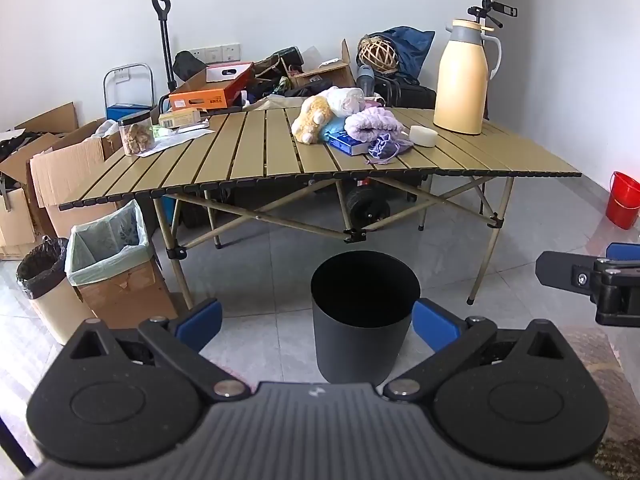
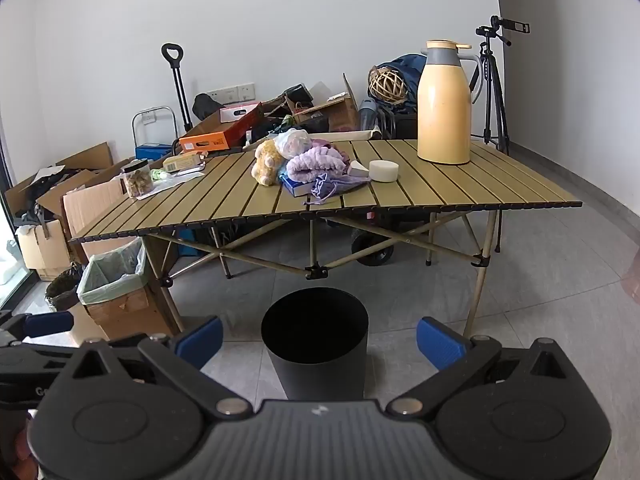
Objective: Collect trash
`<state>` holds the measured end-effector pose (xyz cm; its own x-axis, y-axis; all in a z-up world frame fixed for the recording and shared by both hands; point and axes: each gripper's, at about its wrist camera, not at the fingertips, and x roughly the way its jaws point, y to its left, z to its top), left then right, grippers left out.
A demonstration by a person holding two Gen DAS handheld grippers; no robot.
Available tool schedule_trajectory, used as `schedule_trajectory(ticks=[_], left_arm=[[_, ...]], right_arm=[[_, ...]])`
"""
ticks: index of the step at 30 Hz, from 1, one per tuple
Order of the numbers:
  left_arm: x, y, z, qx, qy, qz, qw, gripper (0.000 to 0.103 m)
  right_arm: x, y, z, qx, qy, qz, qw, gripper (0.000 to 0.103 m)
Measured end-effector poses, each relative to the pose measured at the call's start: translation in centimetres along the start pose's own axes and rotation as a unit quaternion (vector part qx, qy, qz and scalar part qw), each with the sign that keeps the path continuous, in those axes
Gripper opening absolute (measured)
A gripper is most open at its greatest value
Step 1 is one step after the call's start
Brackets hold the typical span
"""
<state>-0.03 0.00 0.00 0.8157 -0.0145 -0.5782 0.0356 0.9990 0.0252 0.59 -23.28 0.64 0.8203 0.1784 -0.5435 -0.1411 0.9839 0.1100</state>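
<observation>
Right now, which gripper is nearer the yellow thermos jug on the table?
Right, though only slightly. The right gripper hangs open over the floor facing the jug across the table; the left gripper sits beside it, further left.

Almost nothing legible. Orange box (image 1: 204,98) beyond the worktop (image 1: 248,152), far ahead-left of the tongs: dark label print, unreadable. Other tongs' body at left edge of the right wrist view: white letters "Go", cut off.

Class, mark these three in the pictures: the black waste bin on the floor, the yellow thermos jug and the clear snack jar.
black waste bin (image 1: 360,344), left wrist view, on its outer front wall.
yellow thermos jug (image 2: 443,116), right wrist view, mid-body.
clear snack jar (image 1: 137,136), left wrist view, on its side.
</observation>
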Motion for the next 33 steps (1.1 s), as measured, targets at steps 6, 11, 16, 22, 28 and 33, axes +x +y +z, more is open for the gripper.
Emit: schedule_trajectory(ticks=[6, 11, 16, 22, 28, 33], left_arm=[[-0.08, 0.23, -0.04, -0.006, 0.0, 0.0, 1.0, 0.103], [0.05, 0.18, 0.01, -0.005, 0.003, 0.0, 1.0, 0.103], [0.06, 0.18, 0.01, -0.005, 0.003, 0.0, 1.0, 0.103], [0.06, 0.21, -0.01, -0.004, 0.004, 0.0, 1.0, 0.103], [0.22, 0.2, 0.0, -0.005, 0.004, -0.001, 1.0, 0.103], [0.24, 0.23, 0.0, -0.005, 0.005, 0.0, 1.0, 0.103]], right_arm=[[0.02, -0.01, 0.01, 0.002, 0.001, 0.001, 1.0, 0.103], [0.04, 0.02, 0.0, 0.002, 0.002, 0.001, 1.0, 0.103], [-0.04, 0.06, 0.0, 0.002, 0.002, 0.001, 1.0, 0.103], [-0.1, 0.14, -0.01, 0.001, 0.002, 0.0, 1.0, 0.103], [-0.12, 0.18, 0.01, 0.001, 0.002, 0.001, 1.0, 0.103], [-0.15, 0.16, 0.03, 0.001, 0.002, 0.0, 1.0, 0.103]])
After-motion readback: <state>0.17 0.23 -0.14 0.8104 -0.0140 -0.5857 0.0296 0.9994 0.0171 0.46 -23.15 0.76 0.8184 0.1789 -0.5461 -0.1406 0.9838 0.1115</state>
